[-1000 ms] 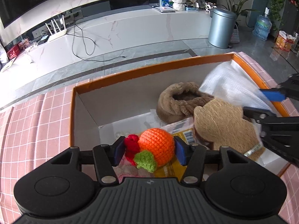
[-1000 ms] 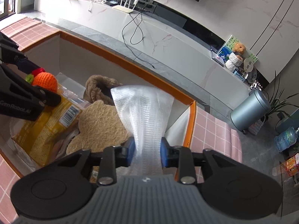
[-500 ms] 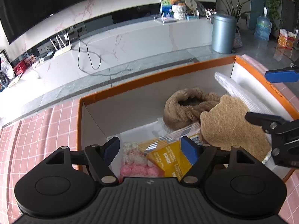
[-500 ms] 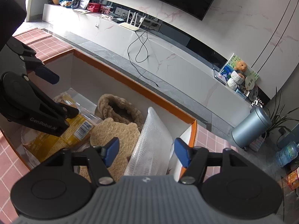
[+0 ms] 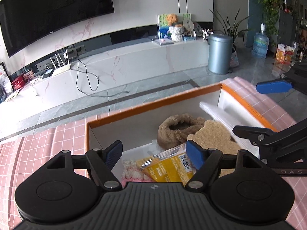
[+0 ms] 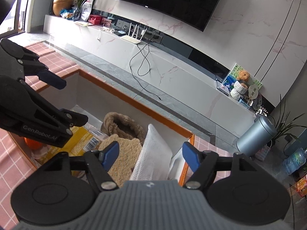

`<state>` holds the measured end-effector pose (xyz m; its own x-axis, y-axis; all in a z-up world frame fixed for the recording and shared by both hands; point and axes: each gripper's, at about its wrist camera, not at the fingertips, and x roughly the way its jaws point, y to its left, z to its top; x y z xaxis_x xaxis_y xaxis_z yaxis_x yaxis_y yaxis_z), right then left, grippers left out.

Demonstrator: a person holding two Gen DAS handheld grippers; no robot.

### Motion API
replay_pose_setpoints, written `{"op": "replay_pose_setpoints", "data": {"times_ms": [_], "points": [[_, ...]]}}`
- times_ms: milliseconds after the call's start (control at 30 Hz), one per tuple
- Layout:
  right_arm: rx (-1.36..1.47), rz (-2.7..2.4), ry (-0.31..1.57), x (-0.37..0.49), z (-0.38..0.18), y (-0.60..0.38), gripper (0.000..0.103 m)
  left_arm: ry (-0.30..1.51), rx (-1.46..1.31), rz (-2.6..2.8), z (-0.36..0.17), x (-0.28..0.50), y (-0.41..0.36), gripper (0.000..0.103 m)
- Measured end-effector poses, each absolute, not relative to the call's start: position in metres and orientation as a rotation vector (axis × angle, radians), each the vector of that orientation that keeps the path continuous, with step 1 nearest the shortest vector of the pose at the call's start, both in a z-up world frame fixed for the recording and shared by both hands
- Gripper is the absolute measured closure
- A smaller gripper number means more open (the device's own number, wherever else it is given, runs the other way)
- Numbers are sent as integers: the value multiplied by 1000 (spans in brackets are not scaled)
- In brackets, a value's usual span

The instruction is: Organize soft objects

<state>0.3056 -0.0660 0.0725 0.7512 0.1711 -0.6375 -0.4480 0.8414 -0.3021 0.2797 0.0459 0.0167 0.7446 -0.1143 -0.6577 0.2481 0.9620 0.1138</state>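
An orange-rimmed white box (image 5: 153, 103) holds a brown fuzzy slipper (image 5: 178, 130), a tan bear-shaped fibre pad (image 5: 213, 136), a white foam sheet (image 5: 220, 115), a yellow packet (image 5: 168, 168) and a pink-and-white knitted piece (image 5: 130, 170). My left gripper (image 5: 154, 152) hovers open over the box's near left part with nothing between its pads. My right gripper (image 6: 150, 154) is above the foam sheet (image 6: 155, 153); its jaws are opening and touch nothing. An orange crochet fruit (image 6: 32, 143) lies in the box, half hidden under the left gripper's fingers (image 6: 48, 76).
The box sits on a pink checked cloth (image 5: 48, 143). Beyond it are a grey floor, a white marble TV bench with a trailing black cable (image 5: 84, 72), a grey bin (image 5: 219, 53) and a water bottle (image 5: 260, 44).
The left gripper let go of the orange crochet fruit, opened wide and rose. The right gripper released the white foam sheet, opened and lifted; the sheet now leans in the box.
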Motion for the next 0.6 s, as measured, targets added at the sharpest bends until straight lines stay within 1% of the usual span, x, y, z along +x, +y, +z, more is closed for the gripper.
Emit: {"op": "replay_pose_setpoints", "data": {"times_ms": [133, 233, 267, 333, 400, 467, 600], "points": [[-409, 355, 620, 294, 89, -75, 28, 669, 171, -208, 31, 264, 48, 15], [-364, 351, 597, 281, 101, -82, 27, 613, 145, -200, 41, 247, 49, 15], [-349, 348, 588, 275, 105, -85, 27, 591, 136, -191, 44, 241, 50, 15], [-316, 335, 564, 261, 113, -90, 23, 548, 121, -179, 51, 227, 50, 16], [-270, 327, 541, 245, 119, -96, 21, 515, 97, -161, 59, 214, 53, 16], [-225, 317, 530, 231, 125, -103, 21, 478, 84, -150, 68, 201, 55, 18], [-133, 294, 515, 200, 132, -115, 19, 421, 68, -114, 83, 174, 53, 18]]}}
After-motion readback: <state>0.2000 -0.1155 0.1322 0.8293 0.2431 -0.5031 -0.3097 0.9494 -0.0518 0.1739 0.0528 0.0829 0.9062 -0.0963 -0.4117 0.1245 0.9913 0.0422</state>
